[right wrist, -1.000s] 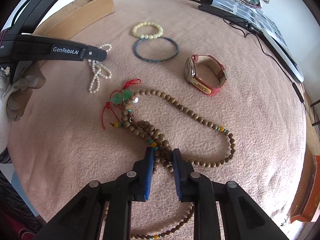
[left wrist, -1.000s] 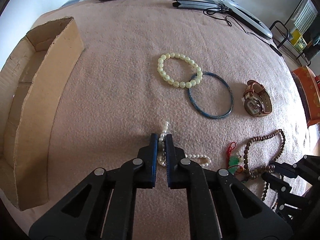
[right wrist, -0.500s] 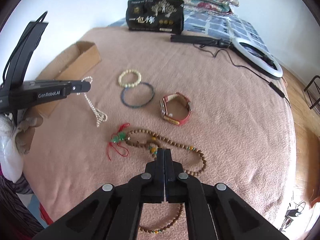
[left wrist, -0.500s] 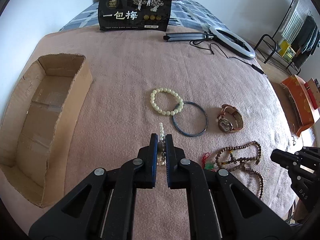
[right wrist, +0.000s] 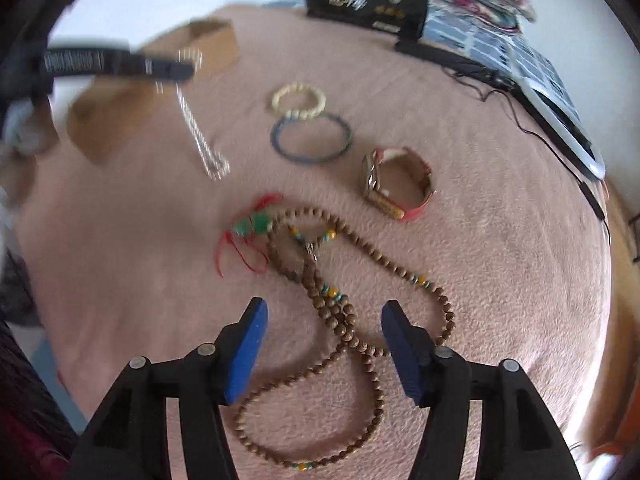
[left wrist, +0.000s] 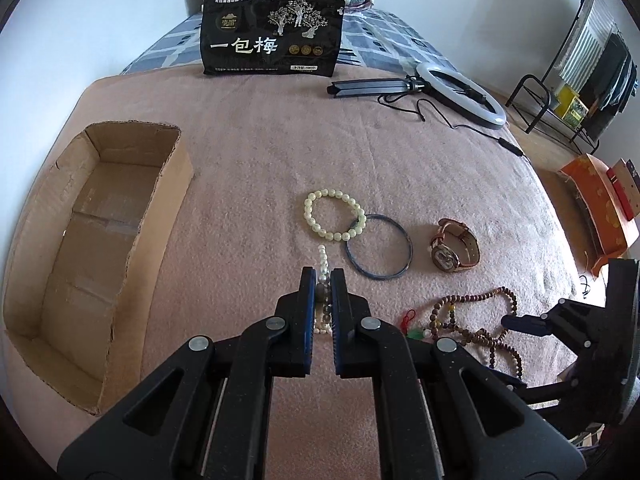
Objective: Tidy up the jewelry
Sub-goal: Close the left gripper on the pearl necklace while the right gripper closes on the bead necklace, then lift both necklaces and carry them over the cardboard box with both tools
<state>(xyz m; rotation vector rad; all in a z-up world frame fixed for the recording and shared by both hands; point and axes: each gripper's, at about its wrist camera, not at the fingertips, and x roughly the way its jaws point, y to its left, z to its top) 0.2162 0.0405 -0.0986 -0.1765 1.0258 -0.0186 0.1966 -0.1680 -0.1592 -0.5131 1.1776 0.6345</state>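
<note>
My left gripper [left wrist: 323,280] is shut on a white pearl necklace [left wrist: 322,257] and holds it in the air; in the right wrist view the necklace [right wrist: 200,140] hangs blurred from it above the pink blanket. My right gripper [right wrist: 324,316] is open, its blue pads either side of a brown wooden bead necklace [right wrist: 340,312] lying on the blanket. A red-corded green pendant [right wrist: 252,226], a cream bead bracelet [left wrist: 334,216], a blue bangle [left wrist: 379,246] and a watch [left wrist: 454,250] lie on the blanket. An open cardboard box [left wrist: 92,248] stands at the left.
A black printed bag [left wrist: 272,36] stands at the back with folded bedding behind it. A ring light with its stand and cable [left wrist: 460,92] lies at the back right. An orange box [left wrist: 600,216] sits on the floor to the right.
My left gripper has lifted the pearl necklace higher off the blanket. My right gripper, shut half a second ago, has opened and come down close over the wooden beads.
</note>
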